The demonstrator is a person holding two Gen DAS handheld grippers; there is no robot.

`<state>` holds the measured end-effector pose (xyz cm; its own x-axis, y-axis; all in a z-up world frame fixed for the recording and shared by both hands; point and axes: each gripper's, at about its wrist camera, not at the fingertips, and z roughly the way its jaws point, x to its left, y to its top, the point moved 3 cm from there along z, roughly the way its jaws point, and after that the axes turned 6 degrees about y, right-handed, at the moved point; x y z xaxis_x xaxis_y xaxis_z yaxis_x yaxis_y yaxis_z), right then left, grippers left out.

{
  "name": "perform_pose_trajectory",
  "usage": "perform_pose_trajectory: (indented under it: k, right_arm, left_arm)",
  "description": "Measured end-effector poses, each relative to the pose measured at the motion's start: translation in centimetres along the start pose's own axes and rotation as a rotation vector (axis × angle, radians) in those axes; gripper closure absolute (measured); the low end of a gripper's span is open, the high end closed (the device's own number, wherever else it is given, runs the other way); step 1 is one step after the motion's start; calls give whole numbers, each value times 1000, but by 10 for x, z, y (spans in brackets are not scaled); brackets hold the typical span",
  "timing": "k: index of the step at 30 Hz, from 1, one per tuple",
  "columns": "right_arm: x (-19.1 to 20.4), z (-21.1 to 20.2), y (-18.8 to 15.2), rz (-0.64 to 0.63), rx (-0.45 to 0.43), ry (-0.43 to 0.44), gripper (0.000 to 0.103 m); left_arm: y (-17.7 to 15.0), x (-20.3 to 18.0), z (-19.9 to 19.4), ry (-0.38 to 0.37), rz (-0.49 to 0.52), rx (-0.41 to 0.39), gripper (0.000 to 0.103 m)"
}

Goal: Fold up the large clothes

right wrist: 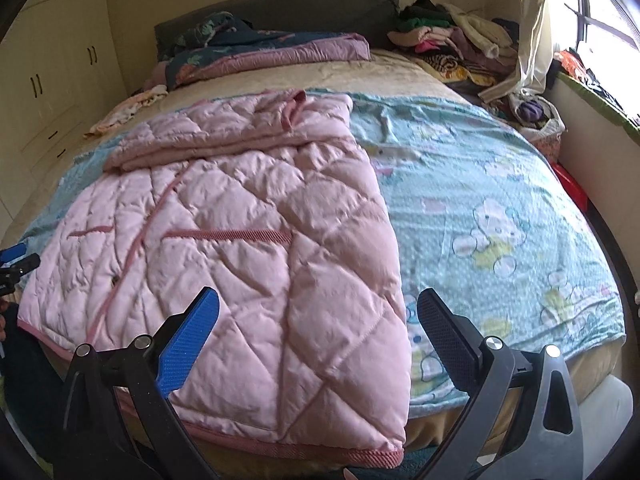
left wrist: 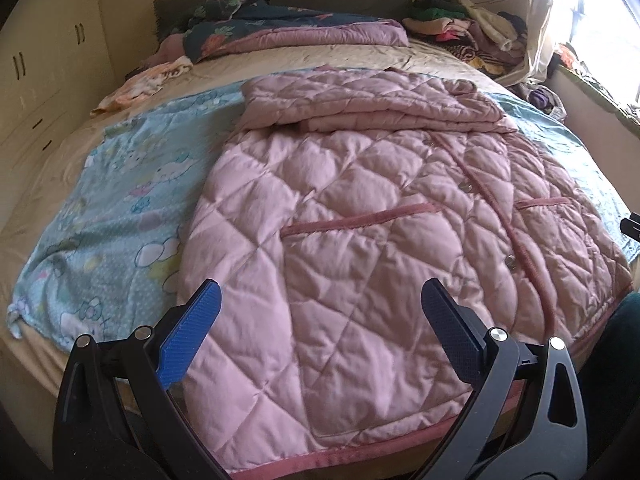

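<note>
Bed (left wrist: pixel 60 184) w/ pink jacket (left wrist: pixel 360 240), sleeves tucked out of sight, hem partly cut off.

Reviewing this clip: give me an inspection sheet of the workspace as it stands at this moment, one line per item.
Surface: bed covered by a blue cartoon-print sheet.
Job's things: pink quilted jacket lies front up on the sheet, sleeves folded across its top, hem at the near edge.
Clutter: clothes pile at the far right corner; folded floral quilt by the headboard; small peach garment at the far left.
Grippers: left tongs open above the jacket's hem; right tongs open above its right edge; neither holds anything.
Cables: nothing seen.
Surroundings: cream cupboards on the left, bright window with curtain on the right.
</note>
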<state>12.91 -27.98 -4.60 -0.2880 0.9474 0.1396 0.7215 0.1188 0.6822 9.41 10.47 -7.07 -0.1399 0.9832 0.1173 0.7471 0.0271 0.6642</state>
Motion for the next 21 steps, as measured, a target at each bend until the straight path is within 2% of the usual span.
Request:
perform_pose_trajectory:
  k: [10,17,21]
  right_arm:
    - [-15,15,-21,18,71,-18,4]
    - [-28,19,-29,83,109,22,4]
    - [-27,26,-37,91,165,41,4]
  left_arm:
    - [-18,24,16,41,-34,66,9]
    - [-31,43,27,39,-86,119,9]
    - [-42,49,32,23,-103,147,9]
